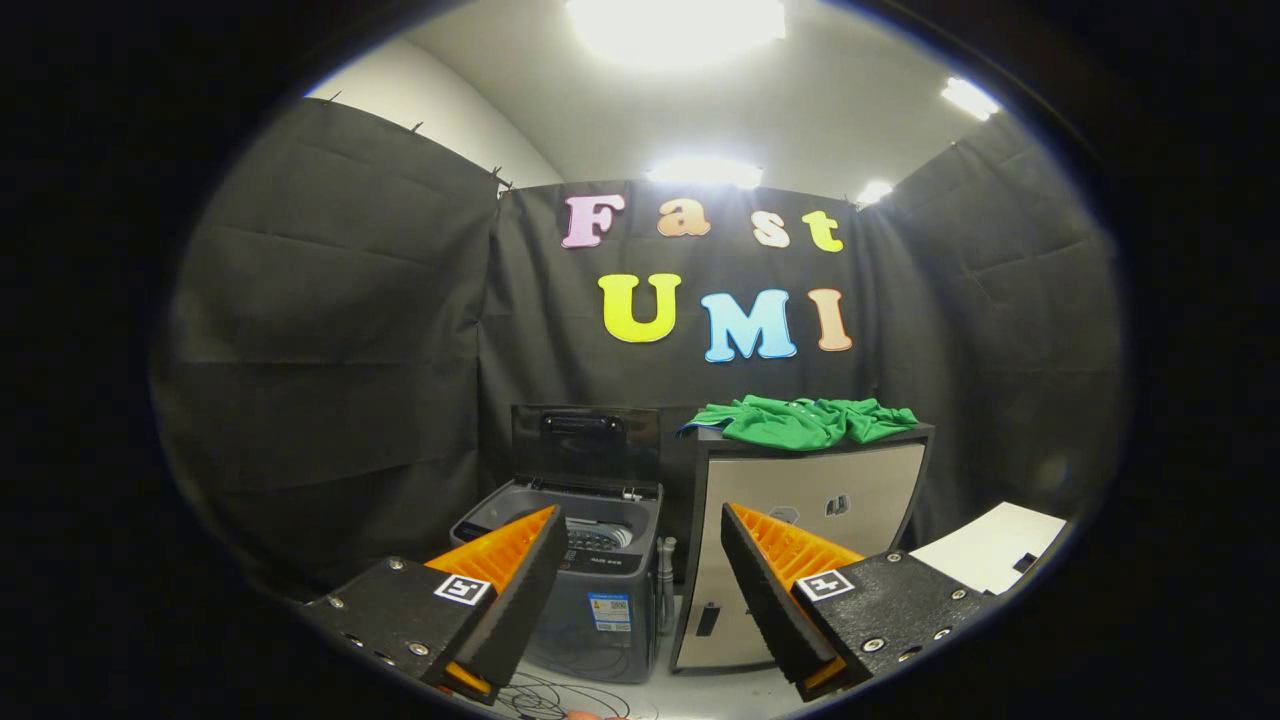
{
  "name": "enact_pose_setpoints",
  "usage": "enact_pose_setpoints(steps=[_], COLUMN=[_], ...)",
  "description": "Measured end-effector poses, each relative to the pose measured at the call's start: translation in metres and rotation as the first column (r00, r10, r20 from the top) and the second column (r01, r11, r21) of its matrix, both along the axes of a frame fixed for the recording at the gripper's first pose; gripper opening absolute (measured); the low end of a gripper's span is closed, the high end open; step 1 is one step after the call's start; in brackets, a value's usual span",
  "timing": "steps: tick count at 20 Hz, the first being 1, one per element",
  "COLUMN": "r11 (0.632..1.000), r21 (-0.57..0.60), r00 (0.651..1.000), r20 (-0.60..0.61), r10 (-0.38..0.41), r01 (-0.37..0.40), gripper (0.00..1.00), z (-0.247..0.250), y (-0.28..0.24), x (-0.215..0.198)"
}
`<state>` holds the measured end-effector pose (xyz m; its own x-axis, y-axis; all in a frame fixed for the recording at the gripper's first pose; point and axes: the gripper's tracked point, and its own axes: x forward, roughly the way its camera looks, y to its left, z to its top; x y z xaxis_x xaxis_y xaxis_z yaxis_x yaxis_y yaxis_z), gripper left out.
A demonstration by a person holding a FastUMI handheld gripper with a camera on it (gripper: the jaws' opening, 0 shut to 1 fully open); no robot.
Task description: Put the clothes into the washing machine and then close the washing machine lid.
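A small grey top-loading washing machine [590, 590] stands on the floor beyond my fingers, its dark lid [585, 440] raised upright at the back and the drum open. Right beside it is a taller cabinet [800, 520] with a pale front. A crumpled green garment [805, 420] lies on the cabinet's top. My gripper [640, 545] is open, held back from both, with nothing between its fingers. The left fingertip overlaps the washer's front, the right one the cabinet's front.
Black cloth walls close the booth on three sides. A white flat board [995, 545] lies to the right of the cabinet. Loose cables [545, 695] trail on the pale floor in front of the washer. A hose [667, 580] runs between washer and cabinet.
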<state>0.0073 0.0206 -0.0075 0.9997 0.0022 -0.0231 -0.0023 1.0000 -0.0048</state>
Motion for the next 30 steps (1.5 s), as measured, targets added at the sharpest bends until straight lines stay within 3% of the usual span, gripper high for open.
enact_pose_setpoints(steps=[11,17,30], r11=[1.0,0.999,0.97], r21=[0.001,-0.028,-0.034], r00=[1.0,0.997,0.967], r20=[-0.002,-0.068,-0.077], r10=[-0.002,-0.029,-0.241], r01=[0.002,0.027,0.239], gripper=[0.95,0.95,0.95], z=[0.001,-0.012,0.064], y=[0.0,-0.011,-0.133], x=[0.01,0.035,0.173])
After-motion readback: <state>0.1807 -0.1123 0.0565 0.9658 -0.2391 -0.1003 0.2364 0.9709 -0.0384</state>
